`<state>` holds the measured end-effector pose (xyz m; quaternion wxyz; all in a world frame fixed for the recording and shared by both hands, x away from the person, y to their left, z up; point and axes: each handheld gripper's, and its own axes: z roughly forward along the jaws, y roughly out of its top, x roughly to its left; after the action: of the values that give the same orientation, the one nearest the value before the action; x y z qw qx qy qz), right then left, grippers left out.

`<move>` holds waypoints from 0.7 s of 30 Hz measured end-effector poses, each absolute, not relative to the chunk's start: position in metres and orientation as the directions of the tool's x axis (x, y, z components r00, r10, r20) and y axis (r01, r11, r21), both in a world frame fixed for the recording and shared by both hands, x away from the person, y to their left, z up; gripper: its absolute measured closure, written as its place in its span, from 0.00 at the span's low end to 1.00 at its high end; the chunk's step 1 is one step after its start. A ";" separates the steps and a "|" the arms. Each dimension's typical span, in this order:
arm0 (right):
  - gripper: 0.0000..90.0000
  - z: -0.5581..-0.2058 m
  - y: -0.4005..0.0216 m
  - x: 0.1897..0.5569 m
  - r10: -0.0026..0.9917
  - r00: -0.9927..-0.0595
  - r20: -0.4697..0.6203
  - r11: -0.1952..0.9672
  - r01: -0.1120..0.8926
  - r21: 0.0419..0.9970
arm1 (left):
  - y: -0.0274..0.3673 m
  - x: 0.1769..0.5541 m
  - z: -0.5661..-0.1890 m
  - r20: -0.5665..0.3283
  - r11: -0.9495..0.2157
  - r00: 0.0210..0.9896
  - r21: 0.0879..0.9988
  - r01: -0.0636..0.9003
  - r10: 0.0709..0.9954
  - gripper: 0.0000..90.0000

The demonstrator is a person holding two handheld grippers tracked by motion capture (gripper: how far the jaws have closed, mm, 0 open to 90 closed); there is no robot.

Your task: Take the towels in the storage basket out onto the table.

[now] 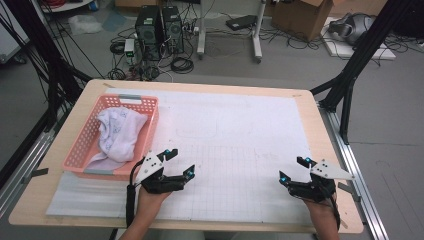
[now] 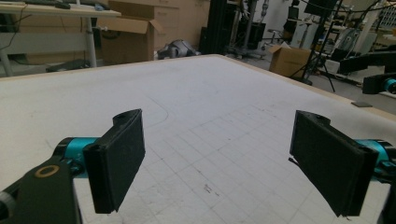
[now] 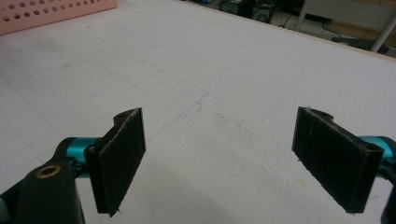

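One pink basket (image 1: 87, 145) holding one white cloth (image 1: 119, 132); left gripper (image 1: 179, 165) just beside it, right gripper (image 1: 294, 171) well apart, both wide open, empty.

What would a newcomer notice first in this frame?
The pink basket at the table's left edge, with a crumpled white cloth inside, stands out most. Next come the two grippers near the front edge, left gripper and right gripper, both open and holding nothing over the white gridded mat.

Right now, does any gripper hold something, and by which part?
Nothing is held. The left gripper and the right gripper are both open, with only the white mat between their jaws.
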<state>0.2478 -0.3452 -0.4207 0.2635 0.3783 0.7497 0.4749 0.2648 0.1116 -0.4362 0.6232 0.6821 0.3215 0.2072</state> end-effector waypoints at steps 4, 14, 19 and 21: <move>0.18 -0.422 -0.345 0.249 0.818 -0.575 -0.023 0.257 0.329 0.909 | 0.111 0.265 -0.437 -0.124 -0.018 0.711 0.982 0.188 0.692 0.20; 0.20 -0.424 -0.347 0.249 0.826 -0.563 -0.018 0.259 0.352 0.900 | 0.109 0.266 -0.437 -0.133 -0.014 0.710 0.980 0.198 0.692 0.19; 0.19 -0.425 -0.347 0.250 0.827 -0.562 -0.023 0.268 0.359 0.894 | 0.110 0.267 -0.434 -0.129 -0.021 0.701 0.979 0.201 0.702 0.17; 0.19 -0.425 -0.346 0.252 0.823 -0.567 -0.014 0.264 0.362 0.894 | 0.111 0.266 -0.433 -0.134 -0.024 0.698 0.977 0.211 0.703 0.17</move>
<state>0.2520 -0.3463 -0.4252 0.2496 0.3926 0.7548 0.4624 0.2661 0.1107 -0.4331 0.6144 0.6867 0.3328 0.2005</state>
